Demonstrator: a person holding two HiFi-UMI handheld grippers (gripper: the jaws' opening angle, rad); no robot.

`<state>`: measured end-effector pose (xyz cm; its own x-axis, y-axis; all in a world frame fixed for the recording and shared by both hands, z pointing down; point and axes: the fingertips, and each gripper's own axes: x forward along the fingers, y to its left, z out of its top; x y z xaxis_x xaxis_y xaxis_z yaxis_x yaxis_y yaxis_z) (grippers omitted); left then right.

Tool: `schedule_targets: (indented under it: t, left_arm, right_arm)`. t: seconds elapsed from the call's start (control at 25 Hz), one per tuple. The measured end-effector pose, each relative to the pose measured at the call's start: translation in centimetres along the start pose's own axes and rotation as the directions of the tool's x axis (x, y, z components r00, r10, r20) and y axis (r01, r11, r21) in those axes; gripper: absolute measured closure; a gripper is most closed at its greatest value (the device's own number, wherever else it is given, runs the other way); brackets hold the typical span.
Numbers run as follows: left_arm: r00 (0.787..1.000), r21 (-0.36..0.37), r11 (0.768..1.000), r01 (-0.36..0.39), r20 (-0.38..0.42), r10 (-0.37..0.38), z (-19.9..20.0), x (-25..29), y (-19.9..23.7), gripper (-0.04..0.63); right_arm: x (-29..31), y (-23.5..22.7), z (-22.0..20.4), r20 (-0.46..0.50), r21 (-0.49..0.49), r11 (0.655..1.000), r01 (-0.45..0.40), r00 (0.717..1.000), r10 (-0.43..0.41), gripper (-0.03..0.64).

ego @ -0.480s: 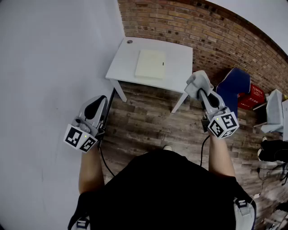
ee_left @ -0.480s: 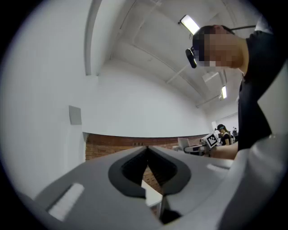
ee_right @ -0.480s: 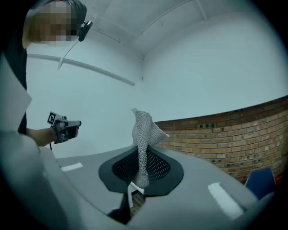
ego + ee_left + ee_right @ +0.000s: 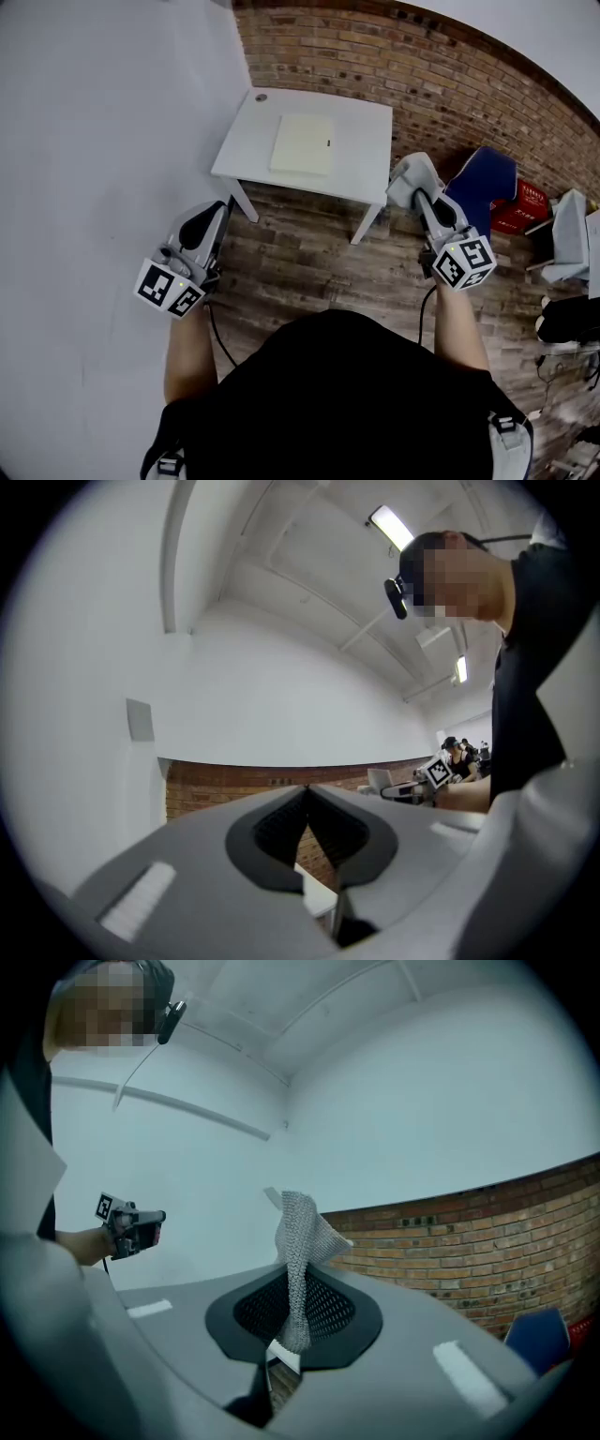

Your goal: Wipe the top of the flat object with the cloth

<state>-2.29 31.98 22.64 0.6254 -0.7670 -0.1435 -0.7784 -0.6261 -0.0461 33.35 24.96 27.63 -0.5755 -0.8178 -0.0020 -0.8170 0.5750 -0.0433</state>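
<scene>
A pale cream flat object (image 4: 302, 144) lies on a small white table (image 4: 366, 169) against the brick wall, in the head view's upper middle. My right gripper (image 4: 410, 182) is held in the air to the right of the table, shut on a grey knitted cloth (image 4: 302, 1241) that sticks up between its jaws in the right gripper view. My left gripper (image 4: 222, 210) hangs by the white wall, below and left of the table. Its jaws (image 4: 307, 810) are shut with nothing between them. Both grippers are well short of the flat object.
A wood-plank floor (image 4: 309, 272) spreads under the table. A blue chair (image 4: 483, 183), a red crate (image 4: 525, 202) and other gear stand at the right by the brick wall (image 4: 450, 84). A white wall (image 4: 94, 141) runs along the left.
The table and flat object sit slightly higher and further left in the head view. The two grippers hold nearly the same places.
</scene>
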Motion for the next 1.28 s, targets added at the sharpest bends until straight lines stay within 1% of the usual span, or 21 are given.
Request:
schedule_targets:
  t: [0.24,0.52,0.64,0.76,0.88,1.0,1.16,1.28]
  left_arm:
    - [0.999,0.024,0.999,-0.028,-0.026,0.028,-0.1,3.5,-1.8,0.594]
    - [0.998,0.046,0.998,-0.049,-0.047,0.051,-0.7,6.8,-4.4,0.594]
    - [0.997,0.051,0.998,-0.046,-0.052,0.049,-1.1,8.4,-5.9,0.594]
    - [0.996,0.051,0.998,-0.044,-0.073,0.048,-2.1,8.6,-7.0,0.594]
    - [0.995,0.052,0.996,-0.070,-0.072,0.074,-1.8,8.6,-7.1,0.594]
    - [0.994,0.048,0.995,-0.084,-0.064,0.087,-1.9,8.6,-7.1,0.594]
    - [0.993,0.054,0.995,-0.082,-0.076,0.086,-2.3,8.8,-7.3,0.594]
    - [0.994,0.054,0.996,-0.077,-0.078,0.082,-2.6,9.0,-7.5,0.594]
  right_arm:
    - [-0.1,-4.6,-0.2,0.013,0.066,0.998,-0.011,1.000,0.010,0.601]
    - [-0.1,-8.3,-0.1,0.029,0.081,0.995,-0.065,0.998,0.063,0.601]
    - [0.2,-9.7,-0.4,0.025,0.079,0.993,-0.090,0.996,0.088,0.601]
    - [0.3,-9.6,-0.8,0.023,0.085,0.990,-0.116,0.993,0.114,0.601]
    - [0.6,-9.8,-0.9,0.020,0.086,0.986,-0.142,0.990,0.141,0.602]
    - [0.8,-10.2,-0.6,0.028,0.082,0.985,-0.152,0.988,0.150,0.601]
    - [0.9,-9.9,-0.2,0.038,0.071,0.983,-0.169,0.985,0.167,0.602]
    - [0.5,-10.1,-0.5,0.036,0.070,0.983,-0.167,0.986,0.165,0.603]
